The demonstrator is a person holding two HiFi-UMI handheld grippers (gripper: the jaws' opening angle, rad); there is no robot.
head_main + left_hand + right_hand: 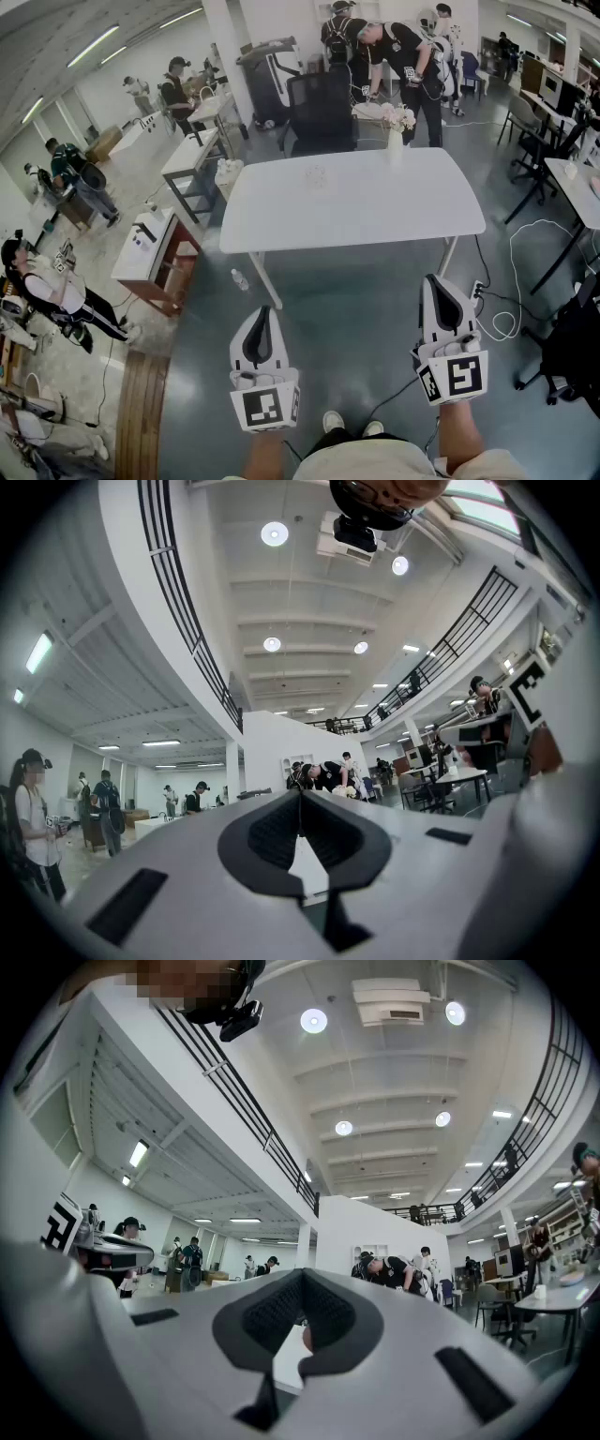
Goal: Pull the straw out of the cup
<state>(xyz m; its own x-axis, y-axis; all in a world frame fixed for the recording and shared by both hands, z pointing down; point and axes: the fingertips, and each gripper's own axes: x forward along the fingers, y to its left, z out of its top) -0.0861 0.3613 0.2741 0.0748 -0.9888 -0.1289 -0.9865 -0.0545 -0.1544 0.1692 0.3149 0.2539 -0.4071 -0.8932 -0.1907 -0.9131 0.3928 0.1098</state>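
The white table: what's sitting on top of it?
A small clear cup stands on the far half of the white table, and a vase of pale flowers at its far edge. The cup is too small to tell whether a straw is inside.

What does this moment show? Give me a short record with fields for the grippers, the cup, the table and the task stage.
Left gripper: shut, empty, held low, short of the table
Right gripper: shut, empty, held low, short of the table
Table: white, ahead of the person
Cup: clear, standing near the table's middle, untouched; straw too small to make out
Other items: vase of flowers at the far edge; black chair behind it
Task stage: not yet begun
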